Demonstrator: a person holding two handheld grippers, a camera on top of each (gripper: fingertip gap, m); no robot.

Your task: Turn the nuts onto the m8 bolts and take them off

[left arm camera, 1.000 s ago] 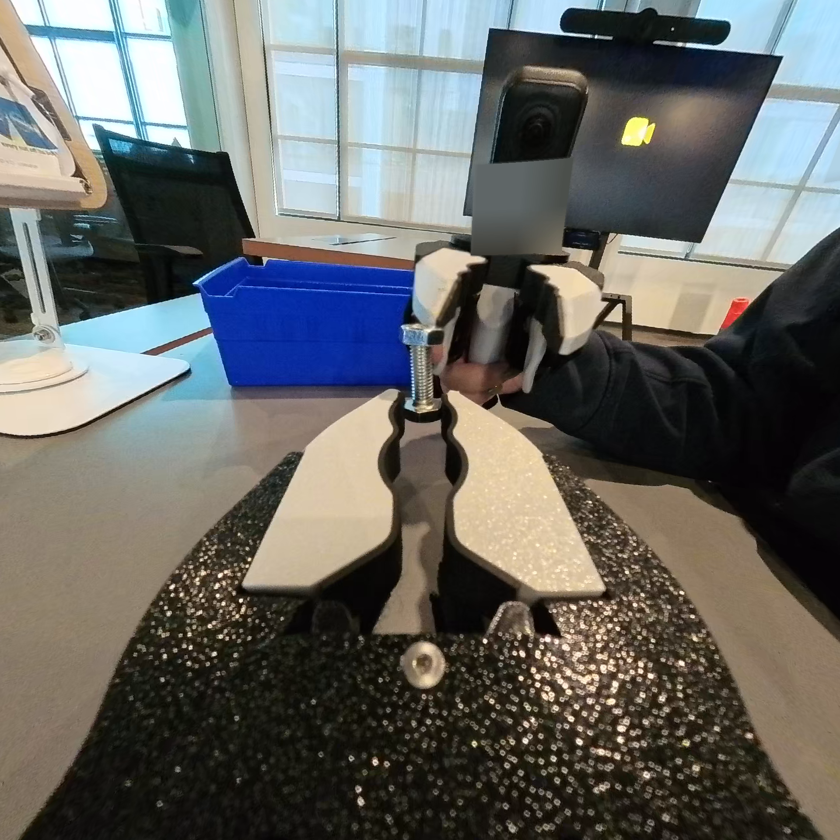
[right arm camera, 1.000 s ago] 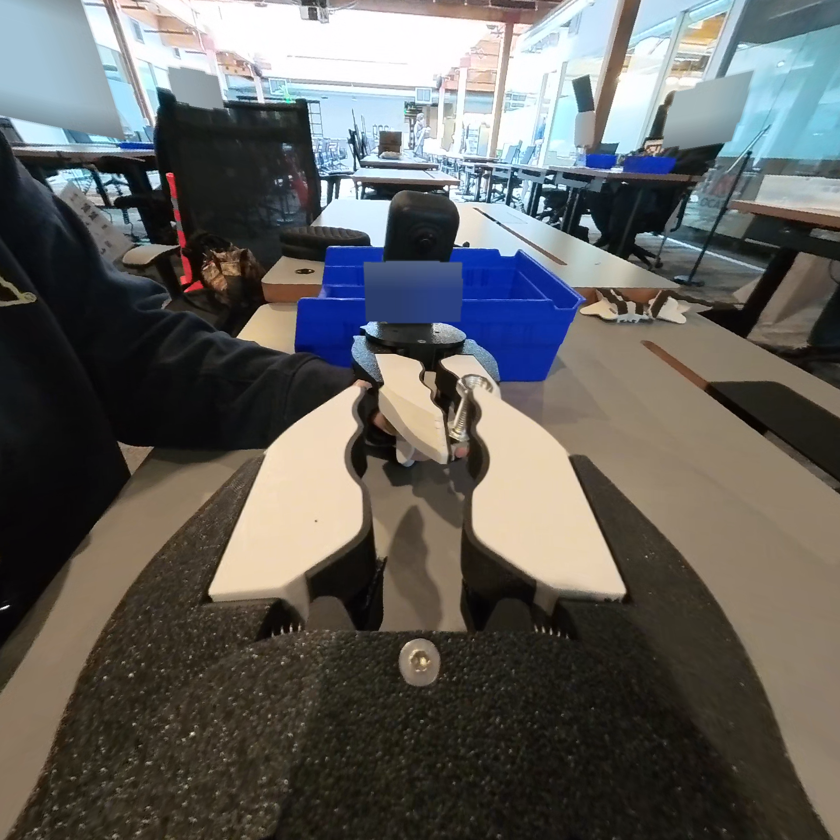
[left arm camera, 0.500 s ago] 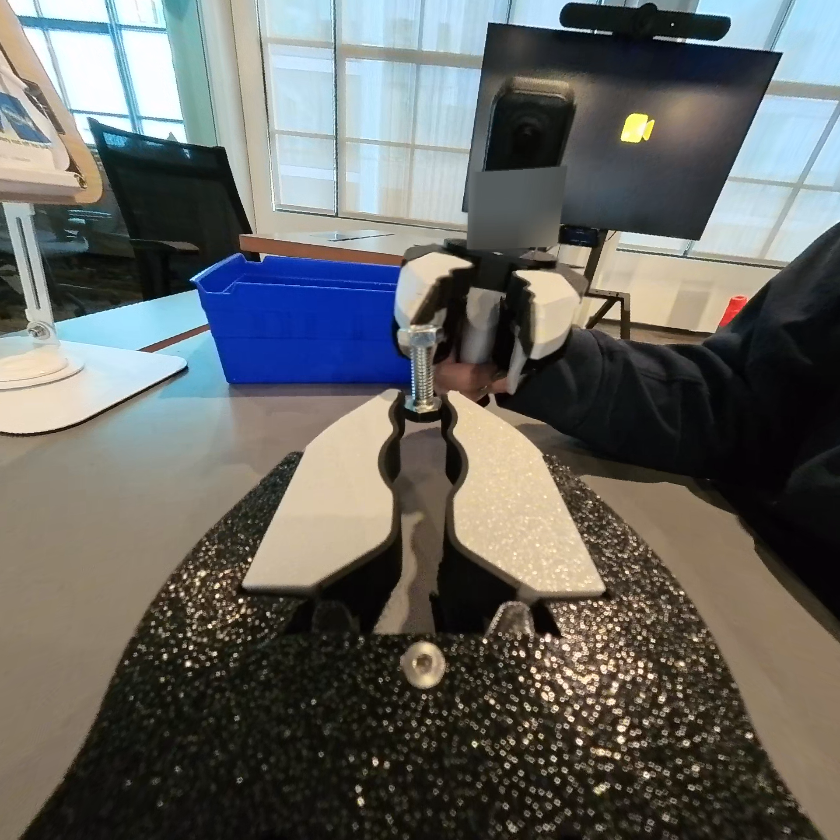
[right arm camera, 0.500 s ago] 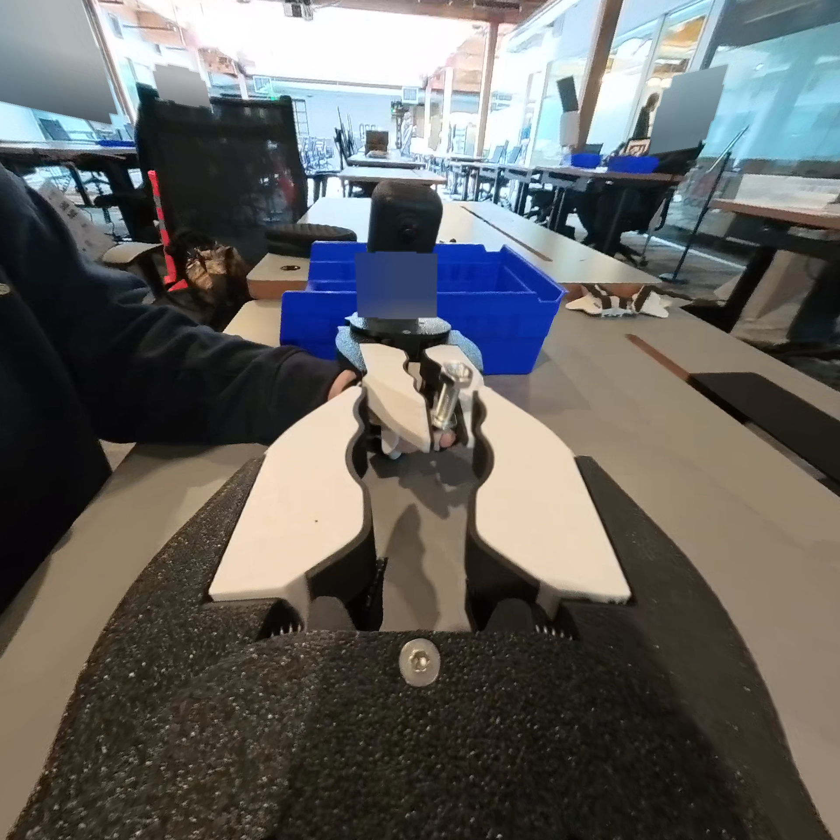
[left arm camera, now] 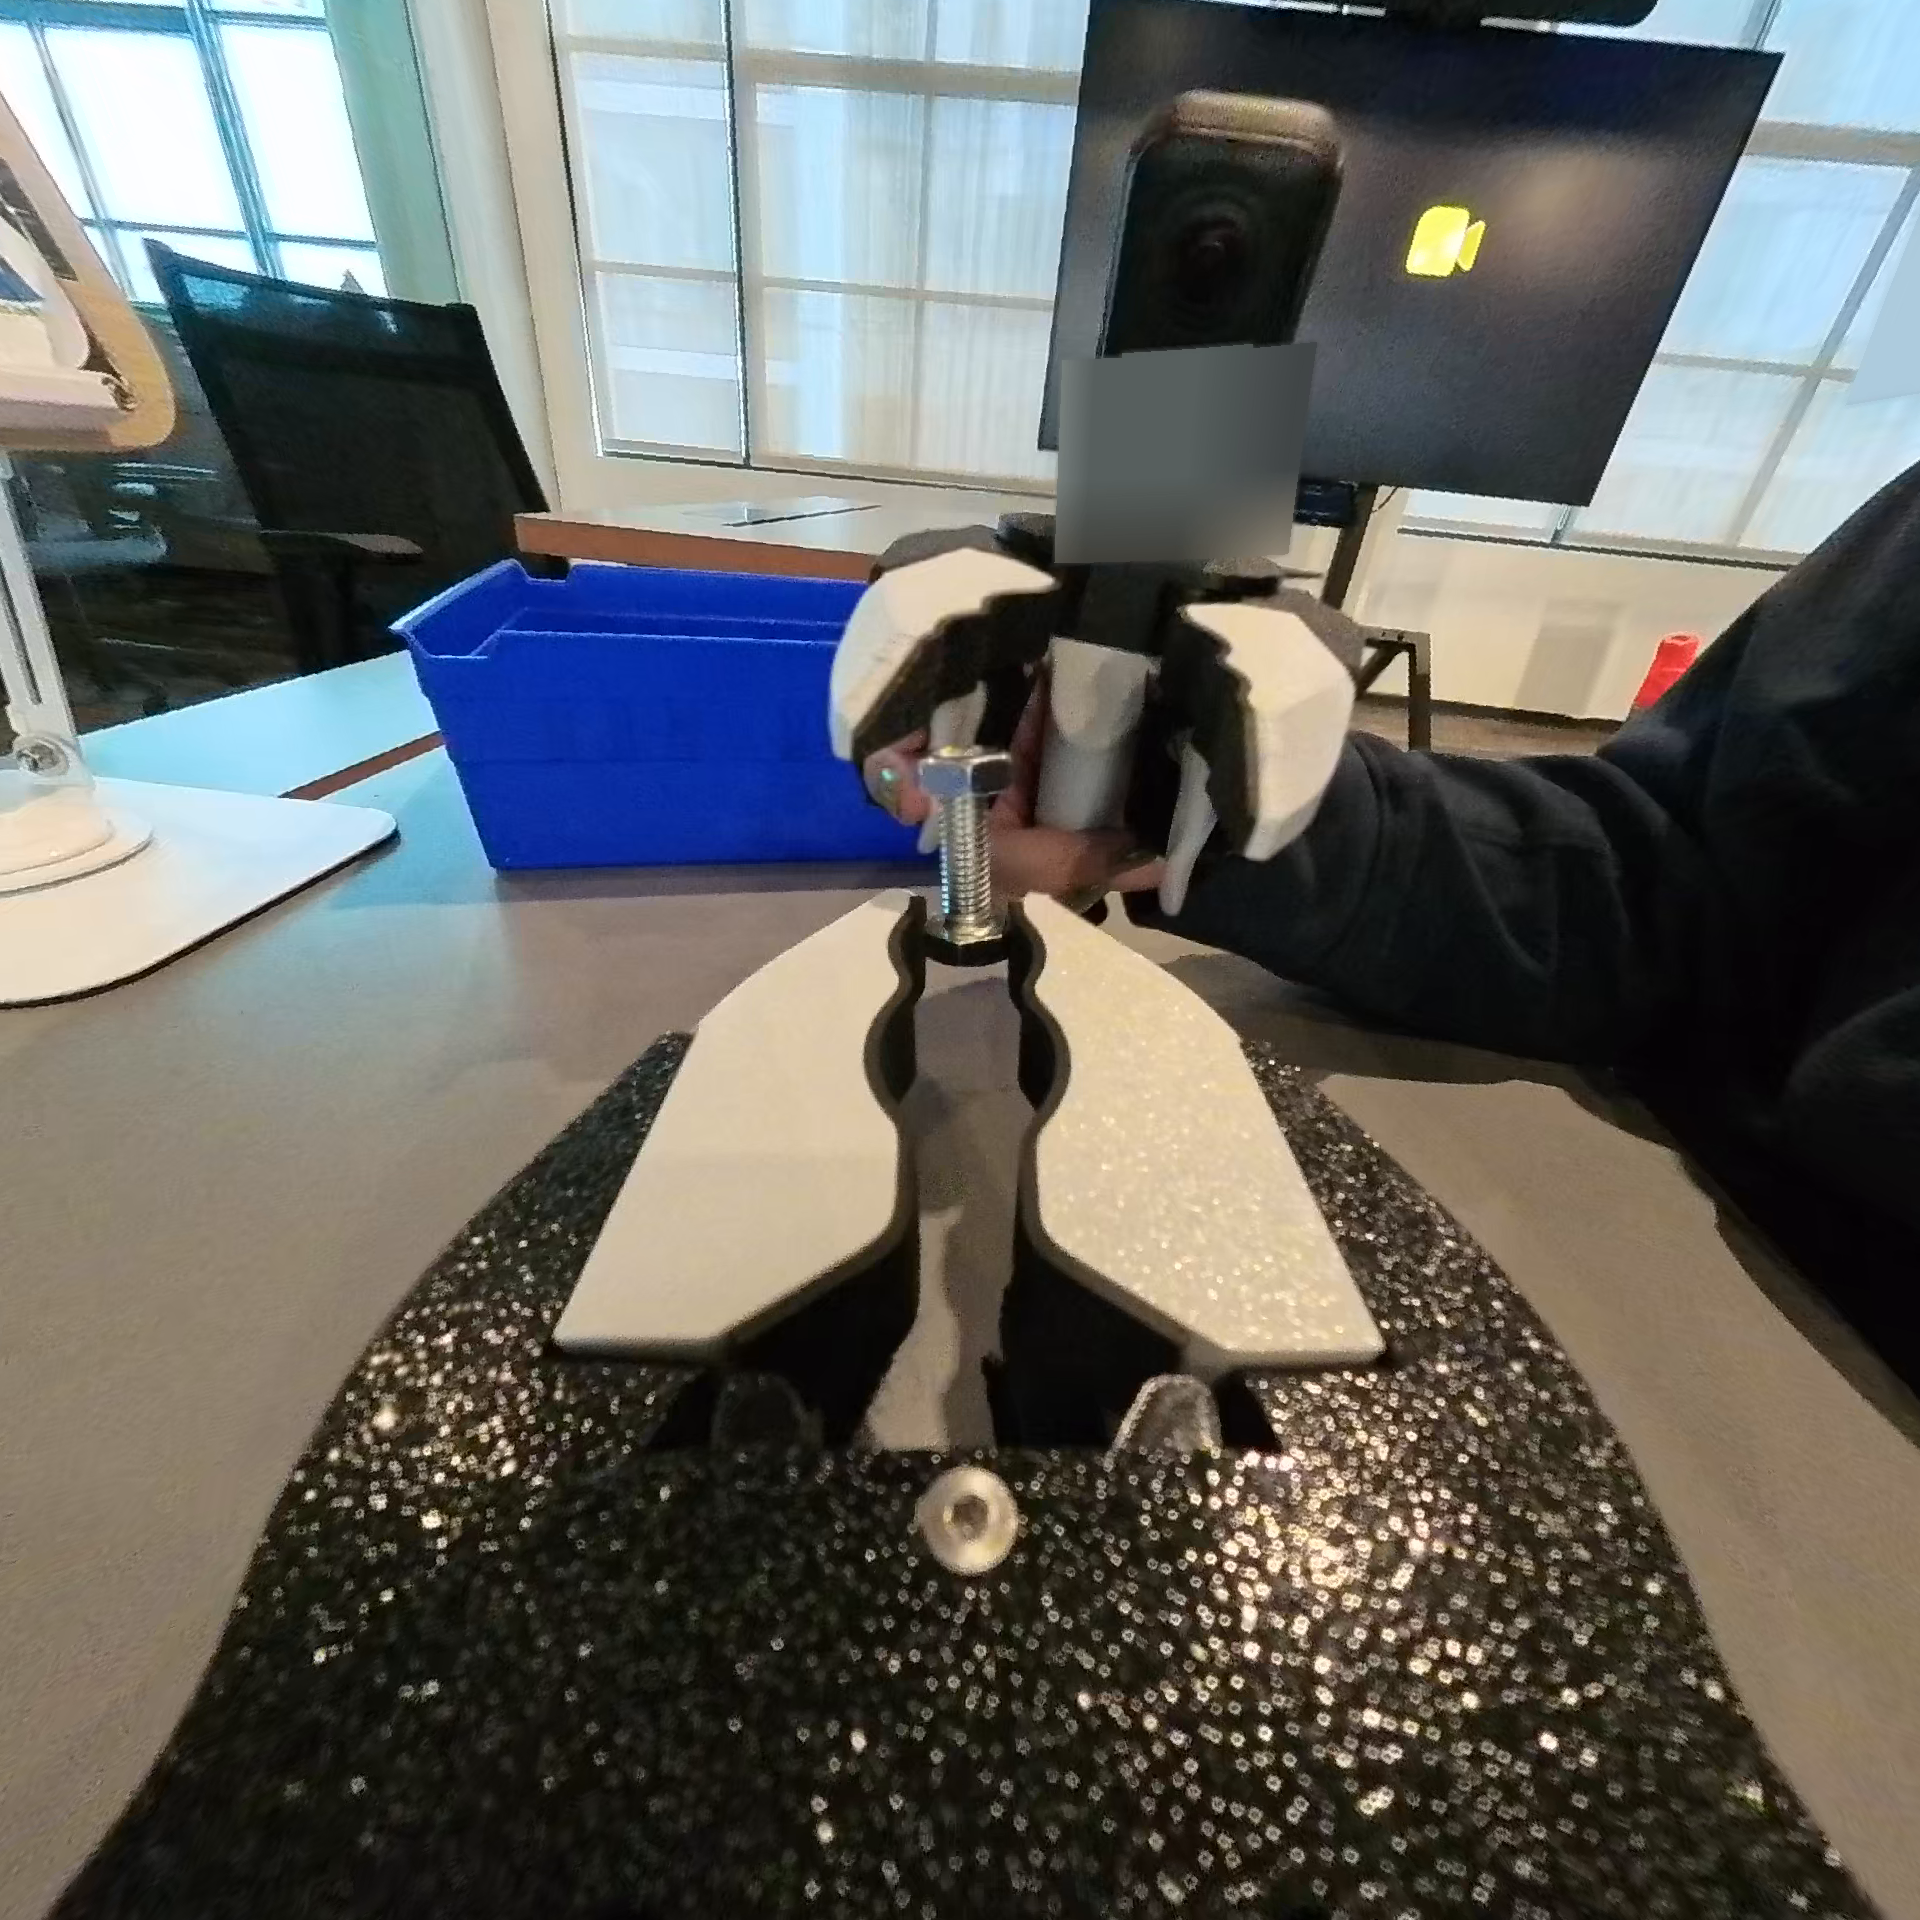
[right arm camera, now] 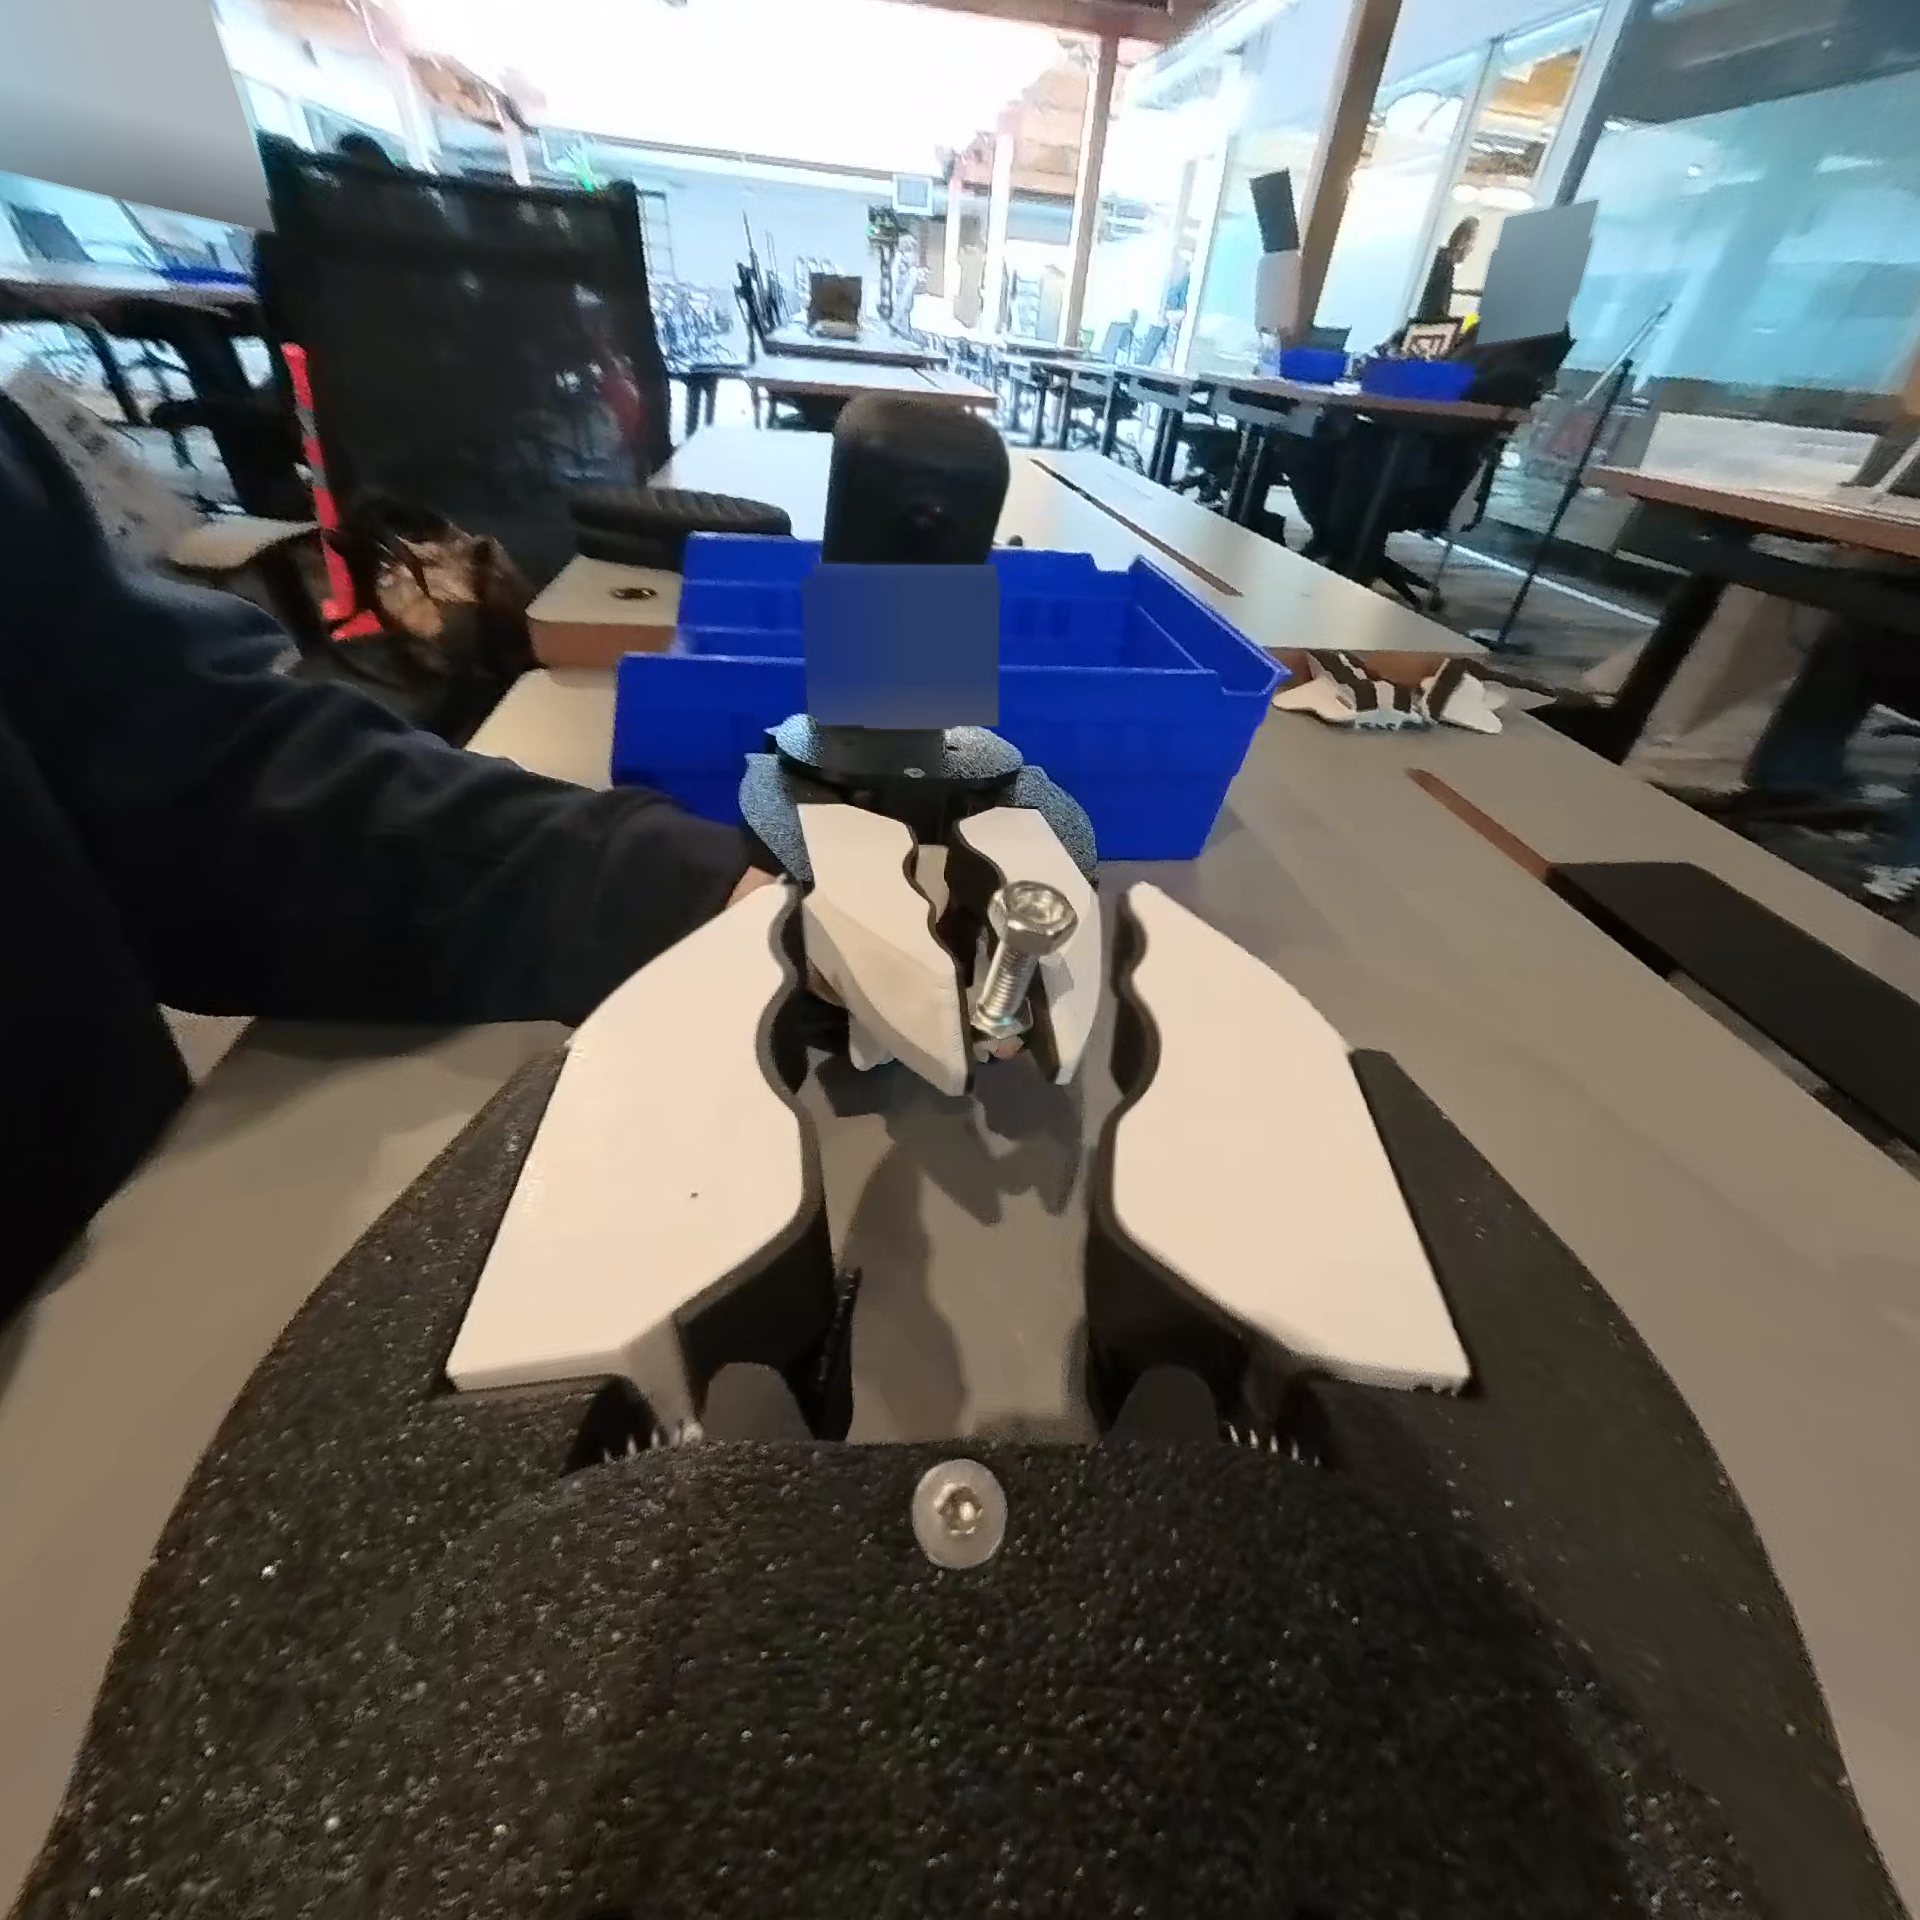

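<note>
Grey matte tabletop [left arm camera: 260,1091] carries a blue plastic bin [left arm camera: 644,727], just beyond both tongs. Dark wall screen [left arm camera: 1558,312] with a small yellow icon shows in the left wrist view only; the right wrist view instead shows rows of desks and a black mesh chair [right arm camera: 457,343]. No readable brand marks; grey patches cover the camera mounts.

Left gripper [left arm camera: 964,940] is closed on a silver hex nut [left arm camera: 966,928] at its tips, clear of the tabletop, with the silver threaded M8 bolt [left arm camera: 963,831] standing head-up out of it.

Right gripper [right arm camera: 951,914] has jaws spread apart, holding nothing, with the bolt [right arm camera: 1018,961] tilted between and beyond its tips. Open table lies to its right.
</note>
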